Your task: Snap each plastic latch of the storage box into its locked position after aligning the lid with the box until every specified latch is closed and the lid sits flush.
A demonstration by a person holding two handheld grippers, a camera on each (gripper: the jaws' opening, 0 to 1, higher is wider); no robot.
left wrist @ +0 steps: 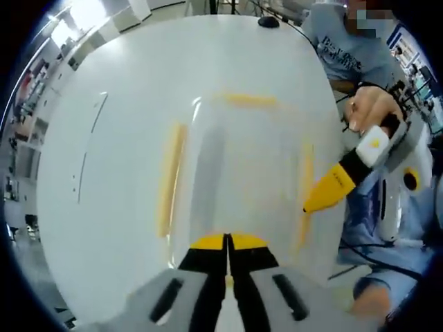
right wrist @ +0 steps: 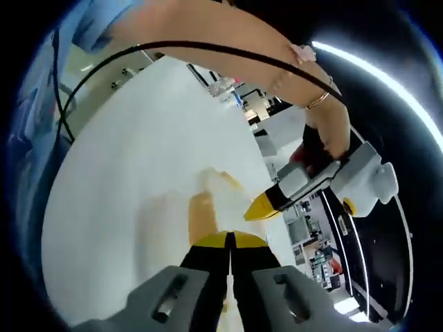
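Note:
A clear storage box with its see-through lid lies on the white table. Yellow latches show on its left side, far side and right side. My left gripper is shut, its yellow tips resting at the box's near edge. My right gripper reaches in from the right, shut, with its tip at the right latch. In the right gripper view my right gripper is shut just over a yellow latch, and the left gripper points in beside it.
A person in a grey shirt sits at the table's far right, and a hand holds the right gripper. A dark round object lies at the far table edge. A black cable arcs over the table.

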